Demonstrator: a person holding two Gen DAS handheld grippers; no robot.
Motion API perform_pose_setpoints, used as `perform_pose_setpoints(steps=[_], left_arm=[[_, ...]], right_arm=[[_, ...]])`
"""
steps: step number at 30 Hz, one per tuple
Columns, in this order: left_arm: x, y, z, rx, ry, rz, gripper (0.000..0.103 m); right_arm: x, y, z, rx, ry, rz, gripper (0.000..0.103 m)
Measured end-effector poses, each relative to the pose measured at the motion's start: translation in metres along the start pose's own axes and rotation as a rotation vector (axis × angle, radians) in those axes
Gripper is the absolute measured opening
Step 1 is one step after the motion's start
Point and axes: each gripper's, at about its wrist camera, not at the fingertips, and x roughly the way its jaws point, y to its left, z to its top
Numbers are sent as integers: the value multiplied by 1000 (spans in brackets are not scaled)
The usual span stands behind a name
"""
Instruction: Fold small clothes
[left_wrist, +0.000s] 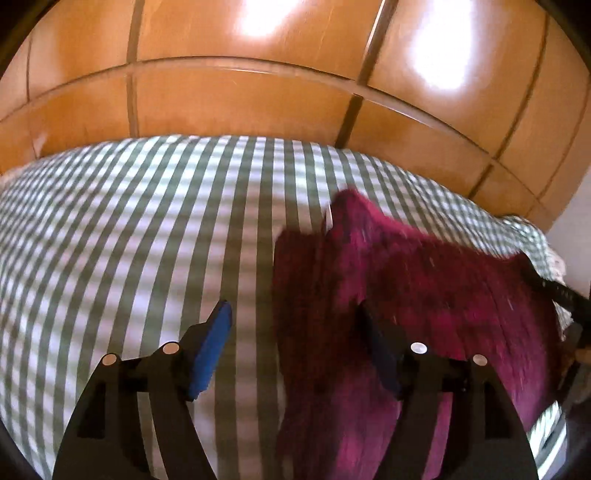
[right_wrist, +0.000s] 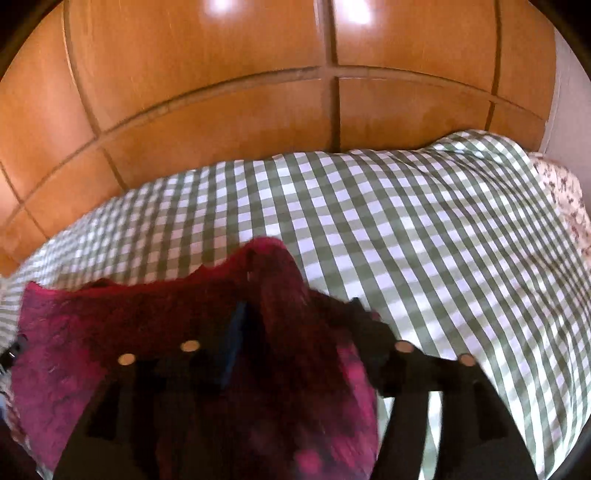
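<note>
Left wrist view: the left claw (left_wrist: 293, 345) fills the bottom of the frame, its two black fingers spread wide with blue pads. Nothing is pinched between them. The gap shows bare green-and-white checked bedcover (left_wrist: 147, 229) and the left edge of a fuzzy magenta garment (left_wrist: 424, 295). The garment lies on the bed across the centre and lower right of the frame, passing under the right-hand finger. It looks laid down there, probably so a fold can settle flat. At the far right edge a dark part of the other tool shows. Orange-brown wooden wardrobe doors (left_wrist: 258, 96) fill the top.

Right wrist view: the right claw (right_wrist: 297, 336) sits at the bottom, its fingers also apart and not squeezing. A raised ridge of the magenta garment (right_wrist: 166, 321) stands between them, and the fabric spreads to the lower left. The ridge suggests cloth just let go rather than held. The checked bedcover (right_wrist: 424, 229) fills the centre and right, with a floral fabric (right_wrist: 565, 206) at the right edge. The wardrobe doors (right_wrist: 221, 92) run along the top.

No brand, label or readable writing appears in either view.
</note>
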Motion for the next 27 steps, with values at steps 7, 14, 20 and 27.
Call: perform_pose_setpoints(steps=[7, 14, 20, 27], left_arm=[[-50, 8, -74, -42, 10, -142, 69], [-42, 5, -105, -100, 98, -279, 27], [-56, -3, -101, -99, 87, -275, 11], [-96, -8, -130, -46, 101, -303, 10]], right_arm=[[-57, -49, -69, 74, 64, 149, 68], [-74, -65, -139, 163, 109, 206, 44], [-96, -53, -129, 127, 70, 191, 19], [-133, -61, -140, 88, 97, 221, 10]])
